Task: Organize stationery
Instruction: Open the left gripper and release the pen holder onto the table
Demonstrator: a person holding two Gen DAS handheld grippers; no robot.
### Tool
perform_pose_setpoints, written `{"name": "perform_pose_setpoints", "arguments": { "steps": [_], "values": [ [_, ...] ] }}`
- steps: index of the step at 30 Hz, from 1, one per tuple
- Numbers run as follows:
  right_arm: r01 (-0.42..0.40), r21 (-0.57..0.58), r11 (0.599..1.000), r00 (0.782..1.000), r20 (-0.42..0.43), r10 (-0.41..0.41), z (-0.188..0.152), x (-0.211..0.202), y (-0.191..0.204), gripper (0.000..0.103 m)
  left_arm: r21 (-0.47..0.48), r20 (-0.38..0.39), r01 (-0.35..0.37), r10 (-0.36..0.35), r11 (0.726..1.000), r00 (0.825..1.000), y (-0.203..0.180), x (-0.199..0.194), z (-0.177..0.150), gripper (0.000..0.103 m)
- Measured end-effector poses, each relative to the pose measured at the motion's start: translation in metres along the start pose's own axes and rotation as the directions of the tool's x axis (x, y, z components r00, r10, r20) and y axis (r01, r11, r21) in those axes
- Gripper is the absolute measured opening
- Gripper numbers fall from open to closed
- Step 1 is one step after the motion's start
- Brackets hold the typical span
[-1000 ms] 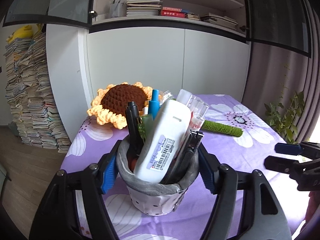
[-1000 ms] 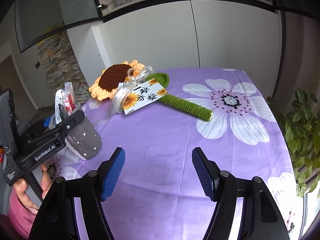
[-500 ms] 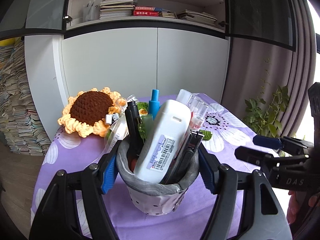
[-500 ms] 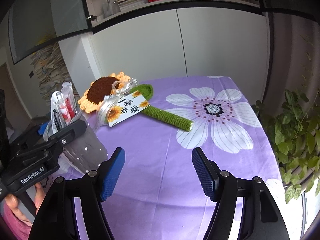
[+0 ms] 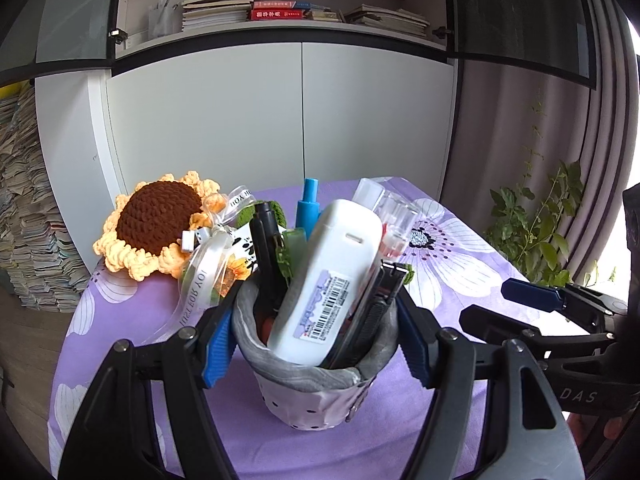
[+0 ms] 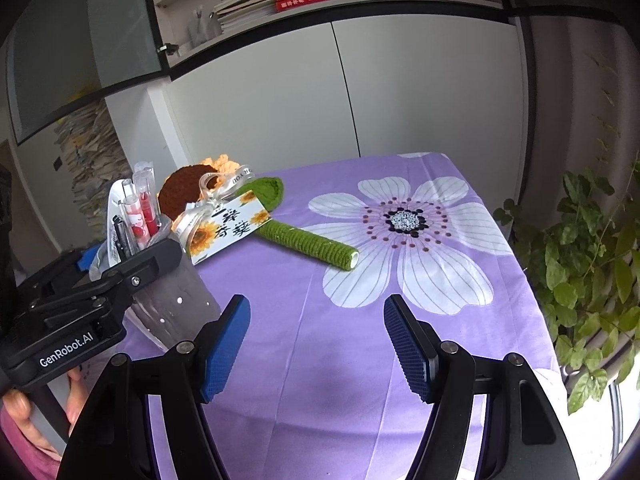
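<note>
In the left wrist view the left tool (image 5: 316,336) sits low in the middle of the frame, its two blue pads pressed against opposite sides of a grey dotted pen cup (image 5: 316,396), so it is closed on the cup and holding it upright over the purple flowered cloth of the desk (image 5: 132,308). The cup is crammed with stationery: a white oblong case with a barcode label (image 5: 332,280) stands with its long axis leaning up and to the right, a black pen (image 5: 266,248) and a blue marker (image 5: 309,208) point nearly straight up, and clear-capped pens (image 5: 394,220) slant toward the upper right. Behind the cup, at centre left, lies a crocheted sunflower (image 5: 156,224) with a white ribbon (image 5: 208,260). In the right wrist view the cup shows at left of centre, and the sunflower's green stem (image 6: 308,240) runs flat on the cloth, its long axis going from the flower head at upper left down to the right. The right tool (image 6: 316,344) hangs over bare cloth at the bottom centre with its jaws spread apart and nothing between them. A hand (image 6: 24,412) grips the left tool's handle in the lower left corner. A leafy plant (image 6: 588,288) stands at the right edge.
</note>
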State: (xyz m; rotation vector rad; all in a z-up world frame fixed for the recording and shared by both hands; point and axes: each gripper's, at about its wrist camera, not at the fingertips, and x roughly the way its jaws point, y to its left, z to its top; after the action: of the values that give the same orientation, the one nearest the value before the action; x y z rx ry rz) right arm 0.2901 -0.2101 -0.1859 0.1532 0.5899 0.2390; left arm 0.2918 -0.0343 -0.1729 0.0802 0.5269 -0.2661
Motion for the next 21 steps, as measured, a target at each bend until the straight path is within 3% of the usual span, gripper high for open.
{"name": "perform_pose_setpoints", "arguments": {
  "steps": [21],
  "values": [
    [-0.008,-0.014,1.0,1.0,-0.014,0.008,-0.0019,0.0021,0.0048,0.07,-0.009,-0.024,0.026,-0.026,1.0,0.999,0.0012,0.0075,-0.0054,0.069]
  ]
}}
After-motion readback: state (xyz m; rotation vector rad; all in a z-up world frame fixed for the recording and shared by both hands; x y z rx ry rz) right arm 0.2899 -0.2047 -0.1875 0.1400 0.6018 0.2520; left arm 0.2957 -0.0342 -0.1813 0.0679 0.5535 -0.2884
